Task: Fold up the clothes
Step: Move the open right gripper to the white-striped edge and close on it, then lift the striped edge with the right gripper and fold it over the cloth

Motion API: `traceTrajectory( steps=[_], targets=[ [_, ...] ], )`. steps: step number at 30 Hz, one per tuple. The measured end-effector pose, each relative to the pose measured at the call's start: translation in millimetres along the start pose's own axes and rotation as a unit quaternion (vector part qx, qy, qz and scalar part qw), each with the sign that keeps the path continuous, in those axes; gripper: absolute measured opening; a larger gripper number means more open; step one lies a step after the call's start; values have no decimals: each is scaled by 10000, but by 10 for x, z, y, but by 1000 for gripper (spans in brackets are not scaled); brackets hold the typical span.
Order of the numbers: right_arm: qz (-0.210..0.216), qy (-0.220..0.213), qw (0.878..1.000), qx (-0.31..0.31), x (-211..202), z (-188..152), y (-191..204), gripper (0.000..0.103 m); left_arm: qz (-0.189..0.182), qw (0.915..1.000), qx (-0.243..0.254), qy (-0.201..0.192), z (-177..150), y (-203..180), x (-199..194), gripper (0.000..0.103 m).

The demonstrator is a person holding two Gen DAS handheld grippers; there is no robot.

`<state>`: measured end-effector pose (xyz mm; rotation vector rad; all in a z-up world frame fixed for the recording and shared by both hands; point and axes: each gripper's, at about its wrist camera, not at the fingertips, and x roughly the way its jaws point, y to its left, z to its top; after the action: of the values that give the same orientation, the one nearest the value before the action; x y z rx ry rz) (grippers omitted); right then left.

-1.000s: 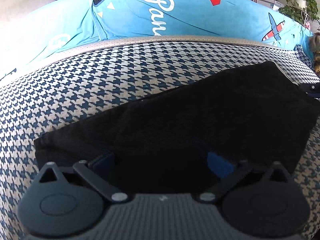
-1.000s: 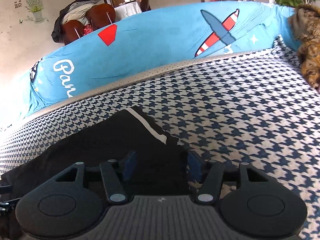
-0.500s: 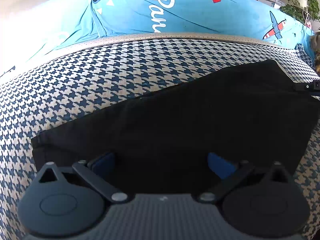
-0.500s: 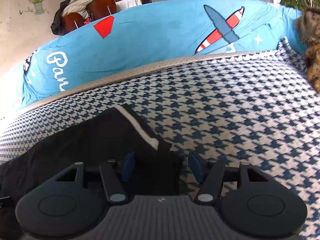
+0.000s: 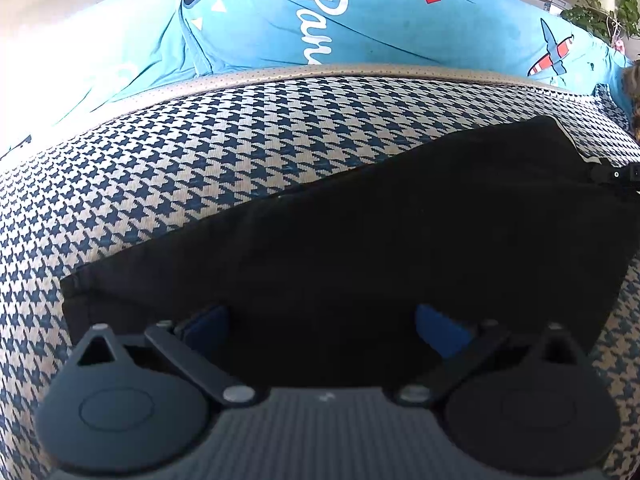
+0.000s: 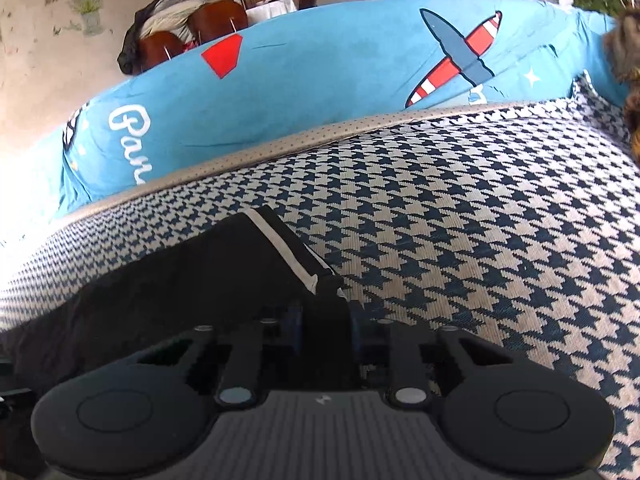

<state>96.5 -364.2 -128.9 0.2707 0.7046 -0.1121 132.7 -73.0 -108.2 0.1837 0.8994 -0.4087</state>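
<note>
Black garment (image 5: 400,248): lies flat on the houndstooth cover (image 5: 240,152), spread as a long dark strip; one end has a white stripe (image 6: 280,244) along its edge.
Right gripper (image 6: 324,332): jaws have just been closing – now narrow, pinched on the corner of the garment next to the white stripe; cloth fills the gap between the blue pads.
Left gripper (image 5: 320,320): jaws stand wide apart over the near edge of the garment; blue pads (image 5: 436,328) are clear of each other, dark cloth lies under and between them, no pinch visible.
Garment ends: the left gripper is near the plain end, the right gripper at the striped end – a bit of the right gripper shows at the right edge of the left view (image 5: 618,174).
Cover: blue-and-cream houndstooth, with a beige dotted border (image 6: 320,132) at the far side.
Behind: bright blue bedding (image 6: 320,72) with a plane print and white lettering.
Room: brown chairs (image 6: 208,28) with clothes on them, a plant (image 5: 600,4) at far right.
</note>
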Motion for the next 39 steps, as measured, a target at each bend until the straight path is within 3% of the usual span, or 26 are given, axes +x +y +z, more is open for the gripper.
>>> traceTrajectory(
  steps=[10, 18, 25, 31, 39],
  targets=[
    [19, -429, 9990, -127, -229, 83, 181, 17, 10, 10000, 25, -14, -33, 33, -25, 103],
    [420, -818, 9942, -562, -496, 107, 651, 17, 18, 10000, 38, -25, -38, 48, -27, 103],
    [822, -593, 9864, -1291, -404, -100, 1272, 17, 8, 10000, 37, -18, -44, 55, -35, 103],
    [789, -199, 9783, -1904, -182, -394, 1651, 17, -14, 10000, 6, 1, -34, 55, -35, 103],
    [707, -77, 9739, -2155, -64, -570, 1733, 24, 26, 10000, 29, 0, -26, 21, -16, 103]
  ],
)
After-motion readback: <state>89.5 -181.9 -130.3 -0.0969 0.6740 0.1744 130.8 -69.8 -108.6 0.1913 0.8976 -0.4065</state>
